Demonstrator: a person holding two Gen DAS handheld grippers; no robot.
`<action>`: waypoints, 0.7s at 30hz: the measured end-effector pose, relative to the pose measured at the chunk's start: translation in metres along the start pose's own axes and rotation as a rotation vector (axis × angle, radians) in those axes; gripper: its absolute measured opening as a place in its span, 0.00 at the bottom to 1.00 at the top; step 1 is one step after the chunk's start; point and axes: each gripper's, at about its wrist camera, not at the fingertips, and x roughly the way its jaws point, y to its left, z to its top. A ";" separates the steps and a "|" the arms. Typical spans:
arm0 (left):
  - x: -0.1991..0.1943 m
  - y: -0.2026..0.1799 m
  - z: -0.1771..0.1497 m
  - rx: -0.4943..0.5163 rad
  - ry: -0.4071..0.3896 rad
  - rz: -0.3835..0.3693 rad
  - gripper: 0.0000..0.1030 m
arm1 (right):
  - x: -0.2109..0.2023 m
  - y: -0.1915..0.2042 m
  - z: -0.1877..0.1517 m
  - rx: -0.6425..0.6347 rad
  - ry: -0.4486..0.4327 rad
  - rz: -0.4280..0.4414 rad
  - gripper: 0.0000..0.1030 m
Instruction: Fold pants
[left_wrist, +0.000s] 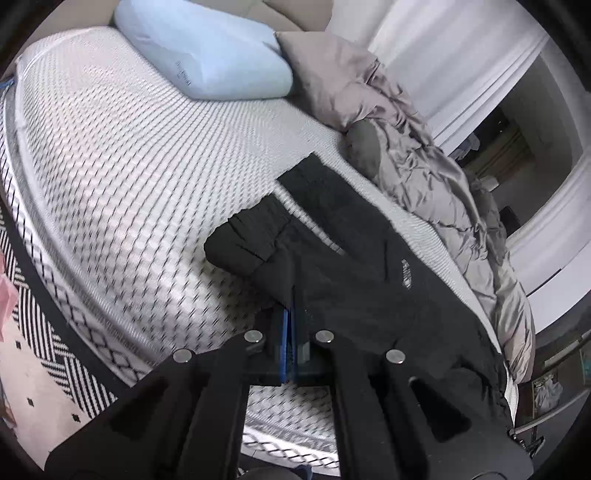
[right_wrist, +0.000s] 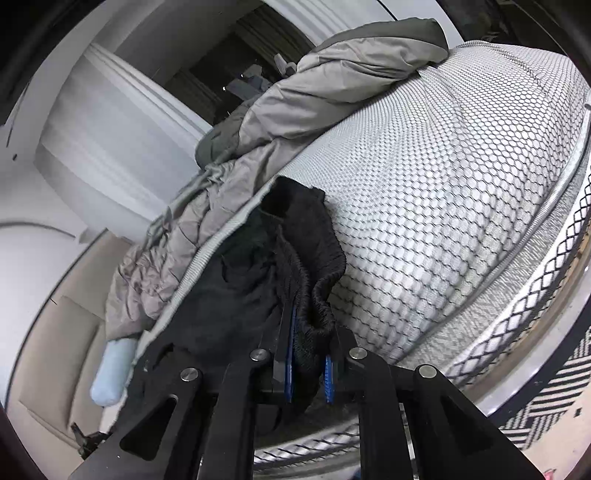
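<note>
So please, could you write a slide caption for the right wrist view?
Right gripper shut on the ribbed waistband of black pants lying on a mesh-covered mattress.

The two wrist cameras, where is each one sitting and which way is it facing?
Left wrist: sits on the left gripper, looks down across the mattress toward the blue pillow; its gripper is shut on the black pants.
Right wrist: sits on the right gripper, looks along the mattress edge toward the grey duvet; its gripper pinches the pants' ribbed waistband.
Shared: pants, mattress, duvet, pillow.
</note>
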 end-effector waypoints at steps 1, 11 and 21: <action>-0.001 -0.004 0.006 0.001 -0.005 -0.010 0.00 | -0.003 0.005 0.003 0.000 -0.030 0.024 0.11; 0.015 -0.073 0.093 0.044 -0.063 -0.022 0.00 | 0.020 0.080 0.078 -0.069 -0.189 0.034 0.11; 0.166 -0.132 0.188 0.022 0.050 0.171 0.12 | 0.182 0.147 0.190 -0.128 -0.144 -0.137 0.17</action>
